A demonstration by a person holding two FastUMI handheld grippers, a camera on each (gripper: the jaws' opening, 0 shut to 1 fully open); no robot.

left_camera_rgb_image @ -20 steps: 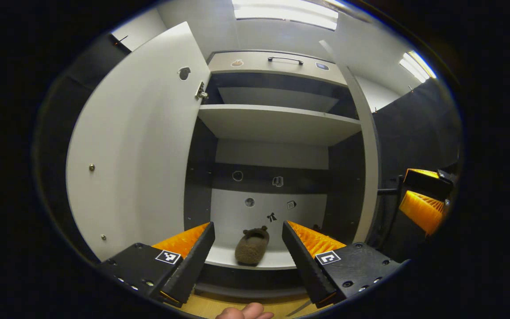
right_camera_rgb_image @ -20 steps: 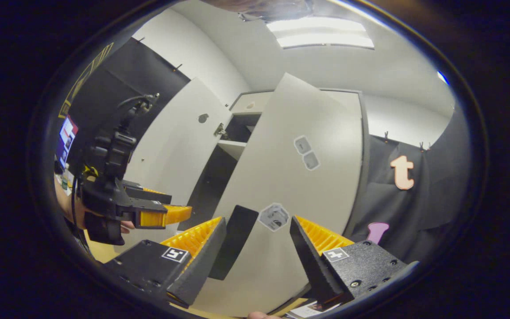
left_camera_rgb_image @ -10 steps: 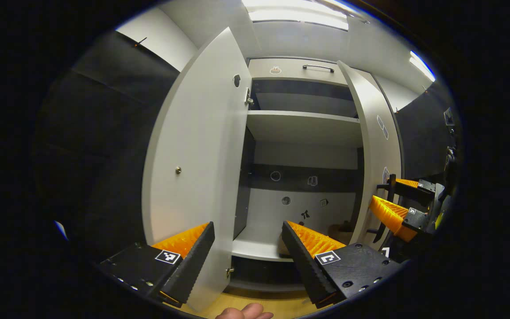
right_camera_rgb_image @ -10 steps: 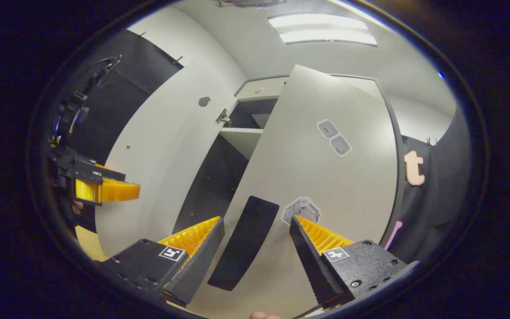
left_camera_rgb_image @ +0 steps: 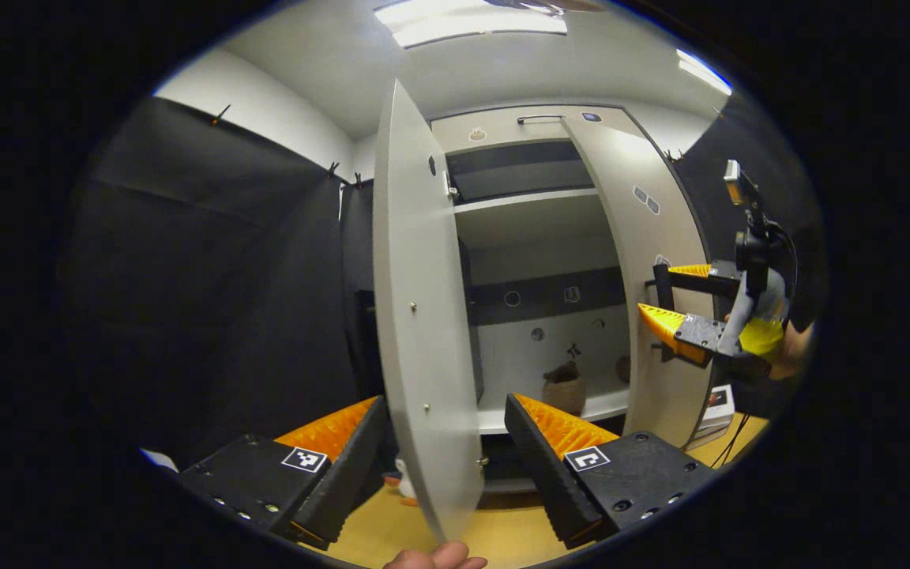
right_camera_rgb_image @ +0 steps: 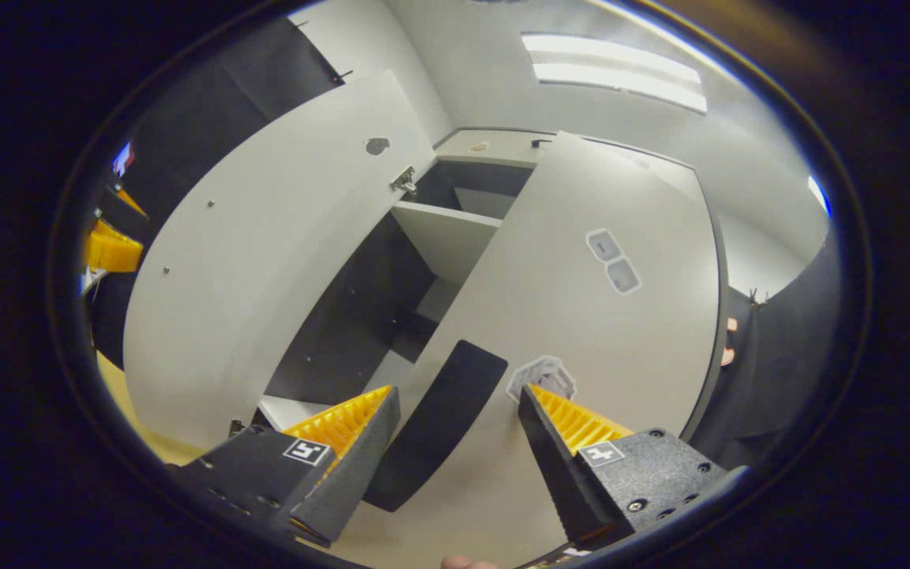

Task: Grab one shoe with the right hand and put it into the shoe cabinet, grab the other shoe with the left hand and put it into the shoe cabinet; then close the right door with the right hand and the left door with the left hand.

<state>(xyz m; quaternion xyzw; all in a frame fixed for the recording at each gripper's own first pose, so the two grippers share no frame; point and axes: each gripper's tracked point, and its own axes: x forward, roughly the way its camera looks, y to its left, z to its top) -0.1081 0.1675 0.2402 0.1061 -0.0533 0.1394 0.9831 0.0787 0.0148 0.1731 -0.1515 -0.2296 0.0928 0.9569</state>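
Note:
The white shoe cabinet (left_camera_rgb_image: 538, 197) stands with both doors partly open. Two brown fuzzy shoes lie on its lower shelf: one shoe (left_camera_rgb_image: 564, 389) in the middle, the other shoe (left_camera_rgb_image: 623, 368) half hidden behind the right door (left_camera_rgb_image: 660, 237). My left gripper (left_camera_rgb_image: 444, 401) is open, with the free edge of the left door (left_camera_rgb_image: 419, 316) standing between its fingers. My right gripper (right_camera_rgb_image: 459, 391) is open, close to the outer face of the right door (right_camera_rgb_image: 581, 316), beside a black handle patch (right_camera_rgb_image: 439, 423). The right gripper (left_camera_rgb_image: 680, 320), in a hand, also appears in the left gripper view.
An upper shelf (right_camera_rgb_image: 447, 229) divides the cabinet. A small white and orange object (left_camera_rgb_image: 404, 478) sits on the wooden floor behind the left door. A small box (left_camera_rgb_image: 714, 403) lies on the floor beside the right door. Black cloth walls flank the cabinet.
My left gripper has swung left until the left door's edge stands between its fingers. The right door has turned further inward with my right gripper at its face.

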